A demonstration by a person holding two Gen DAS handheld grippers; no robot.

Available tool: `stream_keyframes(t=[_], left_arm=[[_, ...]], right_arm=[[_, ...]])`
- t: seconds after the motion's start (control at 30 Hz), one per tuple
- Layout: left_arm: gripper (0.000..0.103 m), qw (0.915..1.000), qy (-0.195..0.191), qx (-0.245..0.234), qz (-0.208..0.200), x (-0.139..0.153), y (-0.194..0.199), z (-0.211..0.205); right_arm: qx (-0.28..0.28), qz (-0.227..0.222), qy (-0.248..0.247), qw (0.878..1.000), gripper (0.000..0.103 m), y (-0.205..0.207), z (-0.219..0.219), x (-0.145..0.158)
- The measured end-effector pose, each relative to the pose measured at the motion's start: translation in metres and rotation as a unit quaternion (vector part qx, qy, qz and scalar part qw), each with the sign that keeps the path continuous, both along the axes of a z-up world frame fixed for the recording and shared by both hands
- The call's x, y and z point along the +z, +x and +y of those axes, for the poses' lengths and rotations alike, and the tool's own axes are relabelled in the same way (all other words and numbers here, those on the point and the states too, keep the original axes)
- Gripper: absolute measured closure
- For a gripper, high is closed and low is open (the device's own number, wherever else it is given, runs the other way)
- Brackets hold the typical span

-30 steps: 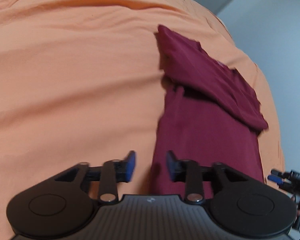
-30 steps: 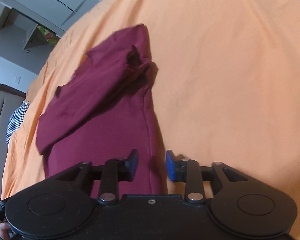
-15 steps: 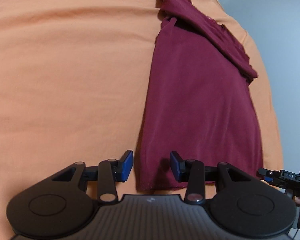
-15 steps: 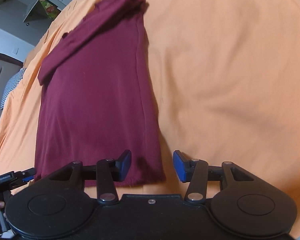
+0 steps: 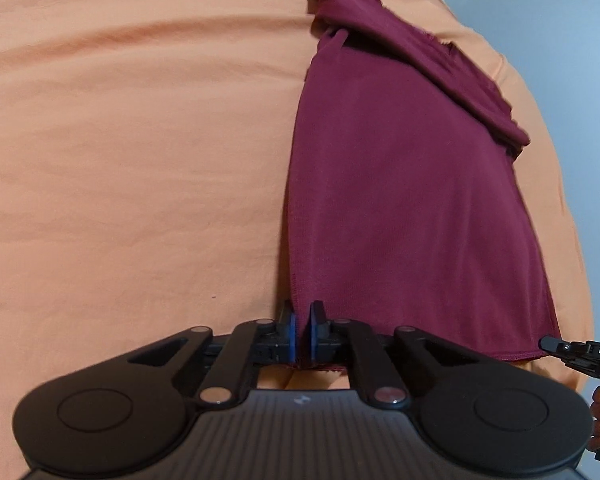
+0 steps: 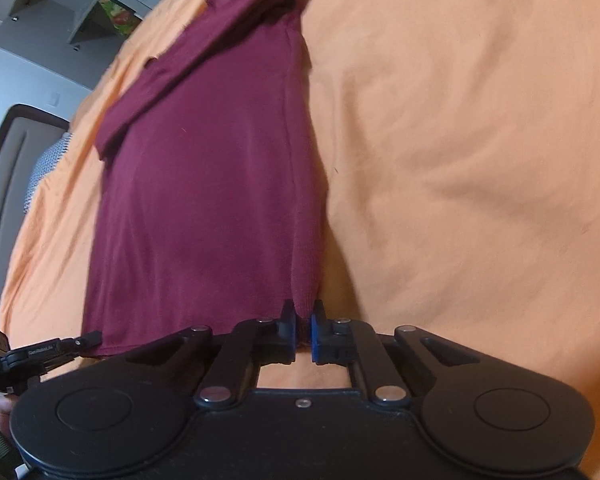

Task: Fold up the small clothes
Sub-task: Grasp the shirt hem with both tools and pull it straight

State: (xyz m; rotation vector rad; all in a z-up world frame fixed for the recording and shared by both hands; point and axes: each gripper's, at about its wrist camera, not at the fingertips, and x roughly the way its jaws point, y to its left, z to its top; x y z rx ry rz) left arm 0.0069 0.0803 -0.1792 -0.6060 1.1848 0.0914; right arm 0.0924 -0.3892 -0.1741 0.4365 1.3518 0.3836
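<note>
An orange bedsheet [image 5: 140, 152] covers the bed and fills most of both views, softly wrinkled. On it lies a maroon garment [image 5: 400, 200], spread flat as a long panel that runs away from the cameras; in the left wrist view it sits right of centre, in the right wrist view [image 6: 196, 200] left of centre. At its far end a sleeve [image 5: 428, 60] is folded diagonally across the body of the cloth. The near hem lies just in front of both tools.

The left claw [image 5: 301, 334] is closed down to a narrow slit, its blue pads [image 5: 290, 336] pinching the near left corner of the garment. The right claw [image 6: 304, 334] is likewise nearly closed, gripping the near right corner, where the side seam runs down between its pads [image 6: 318, 338]. Each tool appears at the edge of the other's view, low beside the hem.

Beyond the bed, the right wrist view shows a dark headboard [image 6: 8, 168], a checked pillow [image 6: 46, 168] and grey wall shelving [image 6: 60, 8].
</note>
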Motion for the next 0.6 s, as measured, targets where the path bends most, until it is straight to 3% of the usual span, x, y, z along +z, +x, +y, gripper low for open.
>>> stream_keyframes(t=[0.17,0.27,0.33,0.43,0.53,0.6], left_arm=[[0.099,0.9988,-0.023,-0.003,-0.044,0.036,-0.026,-0.01],[0.099,0.9993,-0.029,0.006,-0.024,0.022,-0.035,-0.015],[0.099,0.9996,-0.022,0.016,0.0,0.003,-0.035,-0.016],[0.099,0.9996,-0.002,0.015,0.026,-0.013,-0.026,-0.018],[0.095,0.9992,0.023,-0.021,0.025,-0.004,-0.018,-0.025],[0.083,0.9981,0.043,-0.041,0.018,0.008,-0.018,-0.028]], right_arm=[[-0.01,-0.024,0.036,0.999,0.098,0.002,-0.03,0.042],[-0.01,-0.032,0.042,0.999,0.098,0.0,-0.052,0.06],[-0.005,-0.021,0.033,0.999,0.098,0.001,-0.056,0.052],[0.016,0.012,-0.006,1.0,0.098,0.002,-0.039,0.016],[0.022,0.022,-0.025,0.999,0.095,0.004,-0.025,-0.001],[0.03,0.014,-0.026,0.999,0.085,0.005,-0.022,0.003]])
